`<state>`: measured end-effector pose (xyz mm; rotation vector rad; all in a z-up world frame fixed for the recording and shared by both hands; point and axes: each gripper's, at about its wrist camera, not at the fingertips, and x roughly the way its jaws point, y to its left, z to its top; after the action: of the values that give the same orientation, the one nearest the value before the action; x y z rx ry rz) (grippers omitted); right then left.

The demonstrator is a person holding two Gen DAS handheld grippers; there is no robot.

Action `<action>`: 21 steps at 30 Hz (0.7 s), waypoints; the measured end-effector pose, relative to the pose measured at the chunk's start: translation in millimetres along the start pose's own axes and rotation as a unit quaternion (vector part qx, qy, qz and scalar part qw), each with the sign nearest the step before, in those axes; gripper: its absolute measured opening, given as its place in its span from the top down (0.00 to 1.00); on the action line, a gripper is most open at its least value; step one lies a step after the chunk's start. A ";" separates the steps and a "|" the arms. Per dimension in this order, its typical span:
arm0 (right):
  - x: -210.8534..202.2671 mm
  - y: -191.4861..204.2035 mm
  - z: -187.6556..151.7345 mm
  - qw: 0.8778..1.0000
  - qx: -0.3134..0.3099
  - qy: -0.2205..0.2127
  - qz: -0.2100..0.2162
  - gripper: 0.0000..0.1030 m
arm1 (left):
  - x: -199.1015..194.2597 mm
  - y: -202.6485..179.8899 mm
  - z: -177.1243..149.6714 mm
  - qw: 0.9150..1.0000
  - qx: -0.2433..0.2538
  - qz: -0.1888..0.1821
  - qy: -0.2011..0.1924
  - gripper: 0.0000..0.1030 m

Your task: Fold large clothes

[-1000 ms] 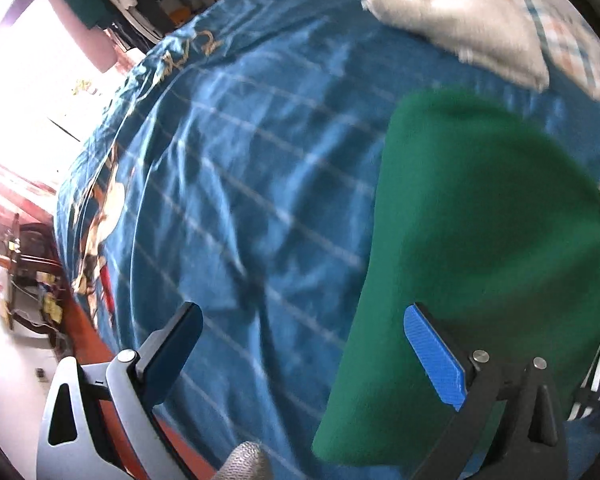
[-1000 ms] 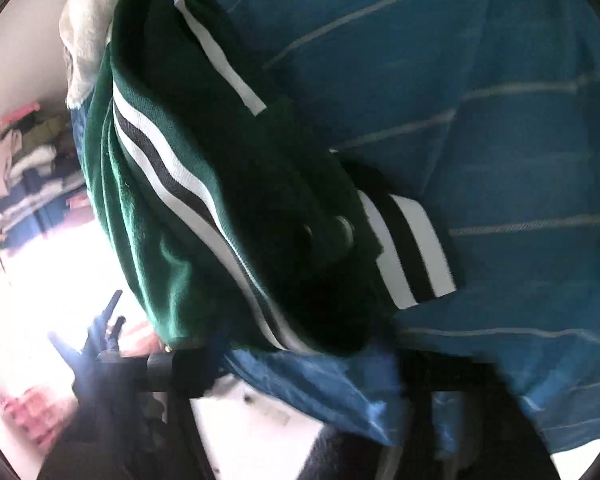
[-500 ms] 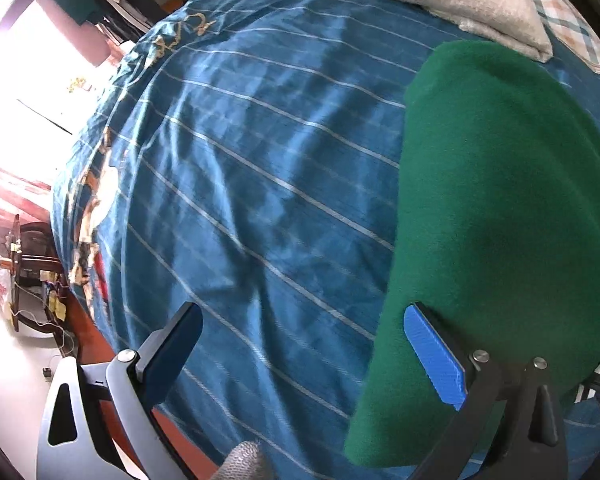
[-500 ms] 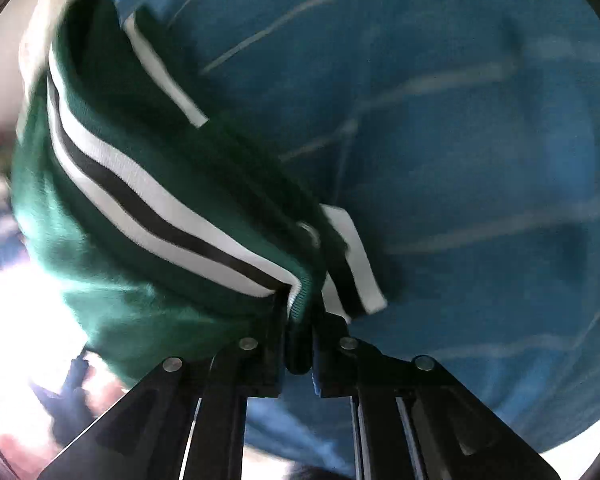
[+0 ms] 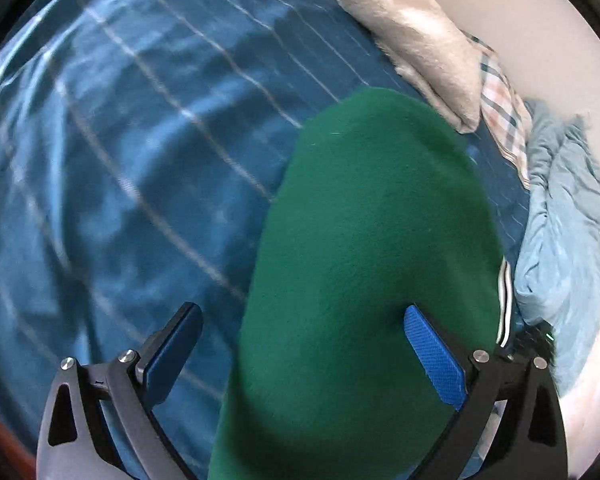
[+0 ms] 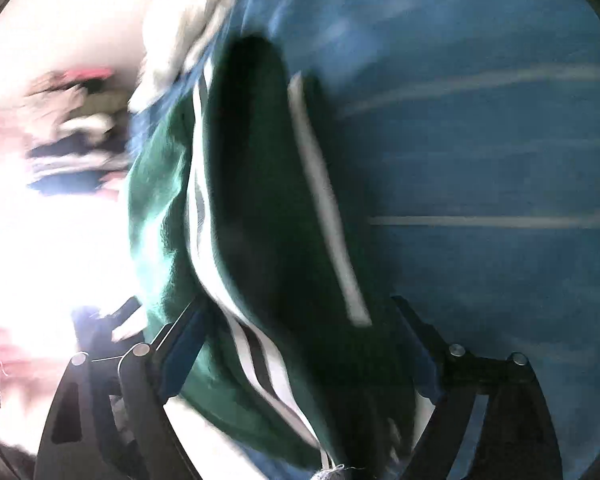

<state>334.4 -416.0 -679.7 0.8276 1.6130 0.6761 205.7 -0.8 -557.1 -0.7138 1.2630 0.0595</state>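
Between the opening right tool [image 6: 300, 360], spread wide, lies the green garment [image 6: 260, 240].

I'm working in a home bedroom: a bed under a blue striped cotton bedspread [image 5: 148, 152], a checked pillow [image 5: 504, 120], a crumpled pale-blue sheet [image 5: 568, 216].

Both views are bent by the fisheye lens and ringed by dark corners. The left wrist view is evenly lit by daylight; the blue bedspread [image 5: 148, 152] is slightly smeared at the left. The right wrist view is heavily blurred, its left side washed out by glare, and the green garment [image 6: 260, 220] is shadowed.
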 end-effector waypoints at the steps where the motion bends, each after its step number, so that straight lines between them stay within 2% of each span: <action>1: 16.2 -2.1 5.7 0.999 -0.002 0.025 0.026 0.08 | 2.9 -1.7 1.7 1.000 0.005 -0.010 0.001 0.00; 2: 24.9 -2.4 10.4 0.999 -0.010 0.037 0.037 0.04 | 6.7 -3.7 4.2 1.000 0.013 -0.018 0.004 0.00; 7: 43.6 8.5 16.1 0.998 -0.030 0.053 0.035 0.04 | 23.9 -16.1 14.1 0.997 0.062 -0.045 0.026 0.00; 8: 44.3 9.7 14.2 0.998 -0.027 0.050 0.033 0.06 | 23.8 -18.6 15.2 0.996 0.073 -0.041 0.022 0.01; 11: 44.7 14.1 5.4 0.998 -0.002 0.036 0.054 0.32 | 19.5 -18.8 20.7 0.995 0.089 -0.048 0.009 0.05; 13: 47.5 22.2 -6.2 0.997 0.021 0.025 0.070 0.36 | 13.2 -14.6 29.1 0.994 0.095 -0.058 0.008 0.07; 16: 59.2 27.7 -38.3 0.986 0.100 0.006 0.135 0.39 | 8.4 -7.8 51.2 0.991 0.113 -0.070 0.020 0.07; 17: 63.9 30.2 -48.7 0.985 0.113 0.000 0.128 0.40 | 9.5 -4.5 57.6 0.990 0.119 -0.073 0.027 0.07; 18: 68.8 32.6 -57.7 0.988 0.119 -0.006 0.096 0.40 | 12.6 -1.3 63.6 0.988 0.129 -0.078 0.040 0.07; 19: 71.4 34.9 -62.7 0.992 0.114 -0.015 0.045 0.37 | 19.4 1.2 70.7 0.984 0.144 -0.086 0.064 0.07; 20: 71.7 36.7 -65.5 0.994 0.104 -0.029 0.001 0.25 | 23.7 2.6 73.0 0.980 0.157 -0.091 0.081 0.07; 21: 72.8 37.6 -67.4 0.995 0.092 -0.041 -0.027 0.19 | 28.9 2.7 75.8 0.975 0.175 -0.098 0.097 0.07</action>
<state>266.3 -334.7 -678.9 0.9295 1.6347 0.4534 278.3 31.0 -574.6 -0.5416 1.3381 -0.3942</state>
